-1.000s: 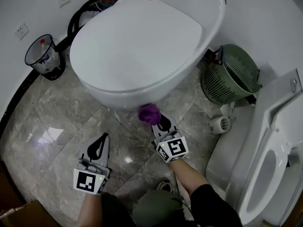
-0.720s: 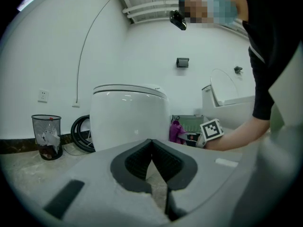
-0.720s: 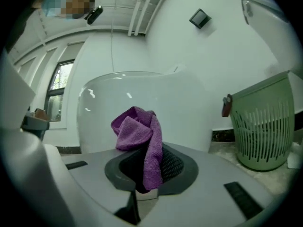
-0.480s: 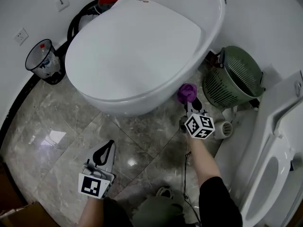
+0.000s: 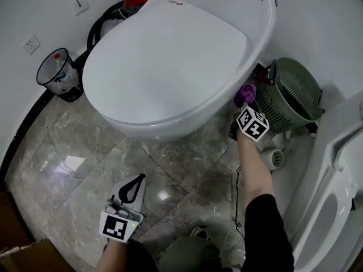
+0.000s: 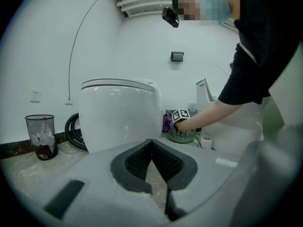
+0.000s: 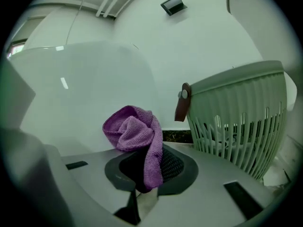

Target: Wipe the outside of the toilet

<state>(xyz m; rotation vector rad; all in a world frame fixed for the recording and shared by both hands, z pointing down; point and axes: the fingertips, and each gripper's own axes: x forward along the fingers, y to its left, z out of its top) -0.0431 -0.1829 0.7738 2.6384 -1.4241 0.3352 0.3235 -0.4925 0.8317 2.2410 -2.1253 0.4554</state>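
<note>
- Purple cloth (image 5: 245, 94) sits right of centre in the head view, bunched at the tip of the right gripper (image 5: 248, 102). It is up against the flank of the toilet (image 5: 170, 61), in the narrow gap beside a green slatted basket (image 5: 292, 92).
- White and glossy, the toilet fills the upper middle of that view. Its lid is down and its smooth oval shell curves under toward a grey marble floor (image 5: 68, 146). I can make out no dirt on it.
- The left gripper (image 5: 138, 180) hangs low, left of centre, over the floor and well apart from the toilet.
- In the left gripper view, the jaws are pressed together with nothing between them. The toilet stands beyond at centre left, with the cloth small at its right flank.
- In the right gripper view, the jaws are clenched on the cloth, which bulges above them with one fold hanging down over the pads. The toilet's white wall fills the left and the basket stands close on the right. Whether cloth and wall actually touch I cannot tell.
- To wipe well here, I judge the bunched face should press flat on the shell and follow its curve in overlapping passes. The loose fold needs to stay clear of the basket's slats.
</note>
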